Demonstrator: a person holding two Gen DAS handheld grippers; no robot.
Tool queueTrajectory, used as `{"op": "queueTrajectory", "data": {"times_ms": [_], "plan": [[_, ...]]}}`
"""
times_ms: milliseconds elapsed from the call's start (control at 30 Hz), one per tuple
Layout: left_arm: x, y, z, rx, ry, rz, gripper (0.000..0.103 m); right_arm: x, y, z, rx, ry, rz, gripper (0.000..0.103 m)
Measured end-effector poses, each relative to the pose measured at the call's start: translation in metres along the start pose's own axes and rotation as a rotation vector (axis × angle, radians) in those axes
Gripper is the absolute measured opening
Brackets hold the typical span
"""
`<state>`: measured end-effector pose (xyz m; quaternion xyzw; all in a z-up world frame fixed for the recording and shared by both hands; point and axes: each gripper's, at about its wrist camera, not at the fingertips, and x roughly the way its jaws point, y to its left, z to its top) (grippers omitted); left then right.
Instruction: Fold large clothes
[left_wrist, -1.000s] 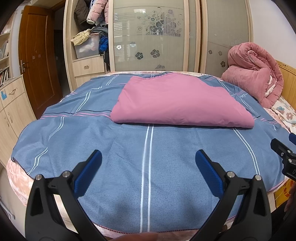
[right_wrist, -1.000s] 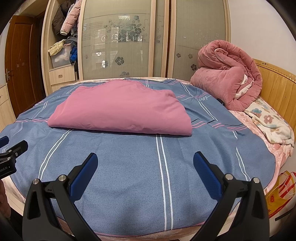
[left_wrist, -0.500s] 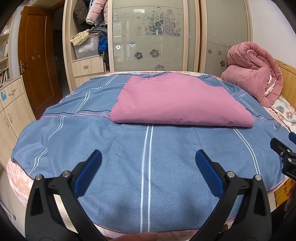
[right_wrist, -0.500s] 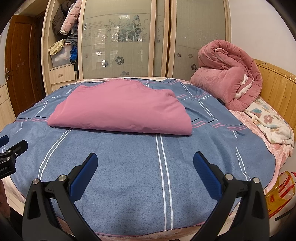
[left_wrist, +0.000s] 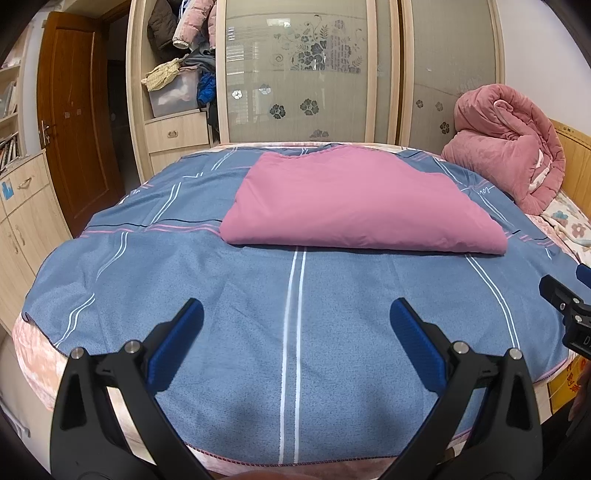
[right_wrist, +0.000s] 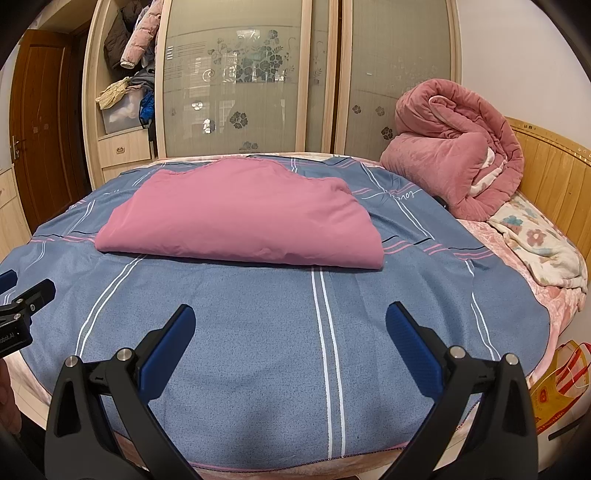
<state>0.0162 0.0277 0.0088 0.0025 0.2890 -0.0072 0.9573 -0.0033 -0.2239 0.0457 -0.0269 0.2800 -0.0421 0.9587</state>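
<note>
A pink garment (left_wrist: 354, 203) (right_wrist: 240, 221) lies folded into a flat rectangle on the far half of the blue striped bed cover (left_wrist: 184, 273) (right_wrist: 424, 295). My left gripper (left_wrist: 295, 314) hovers open over the near part of the cover, well short of the garment, with nothing between its blue pads. My right gripper (right_wrist: 290, 314) is likewise open and empty above the near cover. Each gripper's tip shows at the edge of the other's view: the right one (left_wrist: 565, 306) and the left one (right_wrist: 26, 299).
A rolled pink quilt (left_wrist: 506, 144) (right_wrist: 454, 155) sits at the bed's far right by a wooden headboard (right_wrist: 546, 162). A floral blanket (right_wrist: 539, 243) lies beside it. Wardrobe with glass sliding doors (left_wrist: 306, 70) stands behind; a brown door (left_wrist: 74, 110) and cabinets (left_wrist: 22, 218) at left. A bag (right_wrist: 557, 384) sits by the bed.
</note>
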Motion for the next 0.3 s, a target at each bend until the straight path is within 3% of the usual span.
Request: {"op": "queueTrajectory", "data": {"times_ms": [300], "plan": [[0.0034,0.0037,-0.0006,-0.012,0.017,-0.010,0.101,0.0005,0.0005,-0.0003,0.000,0.002,0.000,0.102]]}}
